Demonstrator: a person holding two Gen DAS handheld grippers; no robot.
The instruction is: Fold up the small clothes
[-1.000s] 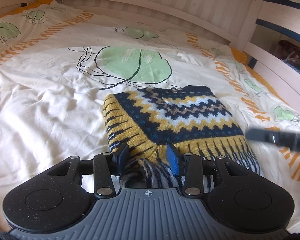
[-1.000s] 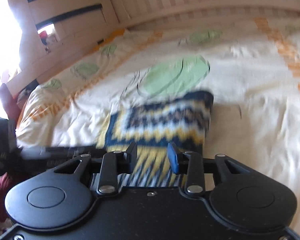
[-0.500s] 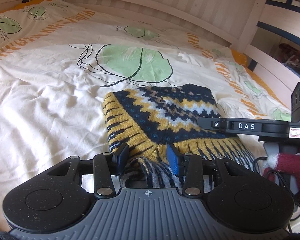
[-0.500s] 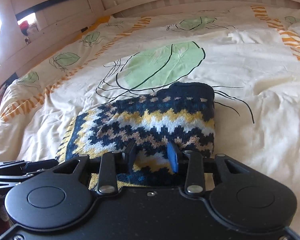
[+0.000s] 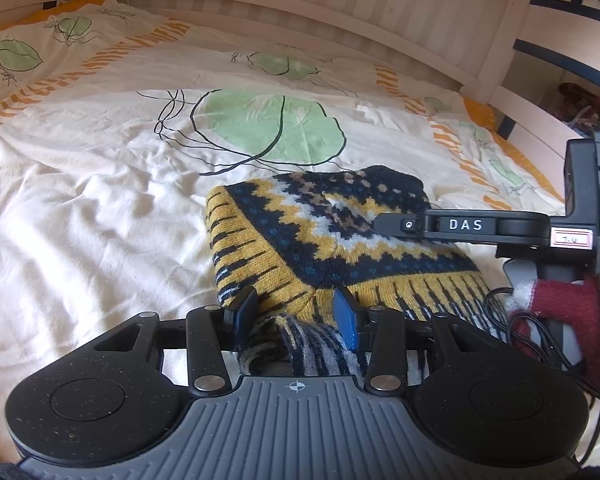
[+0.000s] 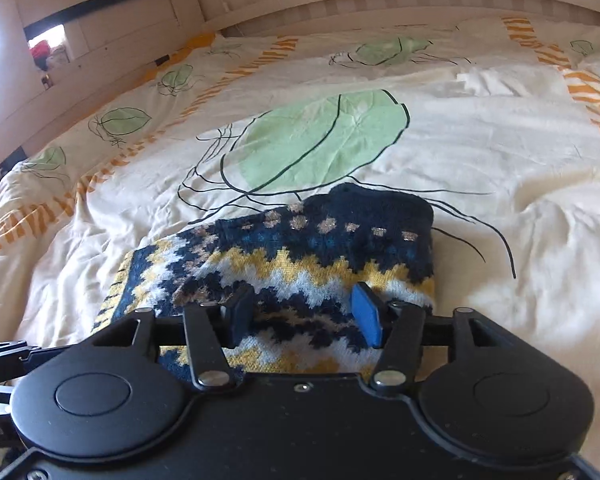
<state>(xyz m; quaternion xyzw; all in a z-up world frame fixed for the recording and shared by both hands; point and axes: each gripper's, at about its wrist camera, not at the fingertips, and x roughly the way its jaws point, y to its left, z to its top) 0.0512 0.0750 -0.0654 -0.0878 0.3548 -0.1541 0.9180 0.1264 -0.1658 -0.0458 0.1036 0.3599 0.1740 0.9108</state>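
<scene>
Counting items: one knitted garment (image 5: 320,236), folded into a thick block, navy with yellow, white and tan zigzag bands and a yellow-and-dark striped ribbed hem; two handheld grippers; one bed. The garment lies near the middle of the bed, just below a large green leaf print (image 5: 272,128) on the cream duvet cover (image 5: 80,208). Left gripper (image 5: 296,312): blue pads sit against a bunched striped fold at the garment's near corner, and the cloth fills the gap between them; jaws are easing apart, yet the fold looks pinched between the pads. Right gripper (image 6: 304,312): jaws are opening, standing wide over the patterned top layer near the garment's right edge; knit shows between the fingers (image 6: 366,316), but the pads do not press on it. In the left wrist view the right gripper's black body, lettered "DAS", reaches over the garment from the right, carried by a hand in a dark red glove (image 5: 568,316) with a white cuff; a black cable (image 5: 516,332) loops beside it. The duvet cover is wrinkled and printed with several smaller green leaves, thin black line drawing and orange striped bands. Pale slatted wooden rails (image 5: 300,12) run along the far side of the bed, with pale wooden furniture trimmed in dark bars at the corner.
</scene>
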